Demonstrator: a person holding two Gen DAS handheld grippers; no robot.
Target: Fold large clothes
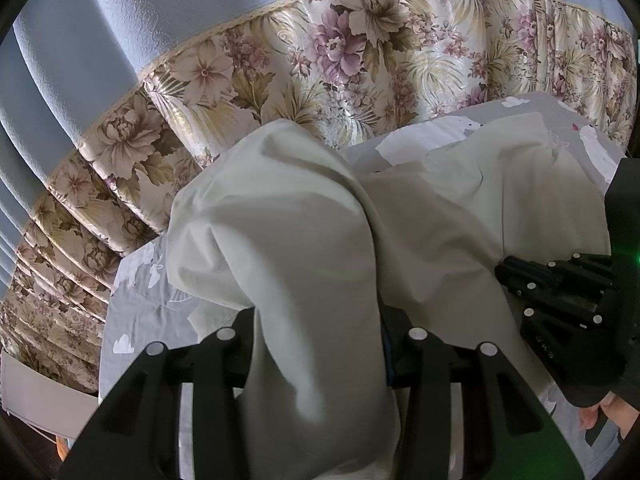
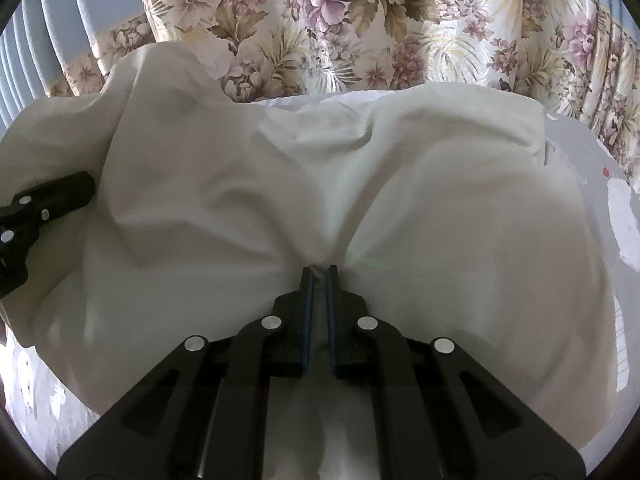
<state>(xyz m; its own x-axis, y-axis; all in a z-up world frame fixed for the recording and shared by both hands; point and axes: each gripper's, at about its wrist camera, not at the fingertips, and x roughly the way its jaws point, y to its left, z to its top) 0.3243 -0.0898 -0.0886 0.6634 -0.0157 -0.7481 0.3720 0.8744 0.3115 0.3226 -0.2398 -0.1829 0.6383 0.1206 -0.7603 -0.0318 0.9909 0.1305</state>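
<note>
A large white garment (image 1: 304, 240) is lifted over a grey printed bed sheet (image 1: 136, 320). It drapes over my left gripper (image 1: 320, 320) and fills the space between the fingers, hiding the tips. In the right wrist view the same white garment (image 2: 440, 208) spreads wide, and my right gripper (image 2: 319, 274) is shut on a pinched fold of it, cloth showing between the blue pads. The right gripper also shows at the right edge of the left wrist view (image 1: 560, 292). The left gripper shows at the left edge of the right wrist view (image 2: 36, 208).
A floral curtain (image 1: 320, 64) with a plain blue upper part (image 1: 160, 8) hangs close behind the bed. The grey bed sheet with white prints (image 2: 624, 216) lies under the garment. A hand (image 1: 600, 412) holds the right gripper.
</note>
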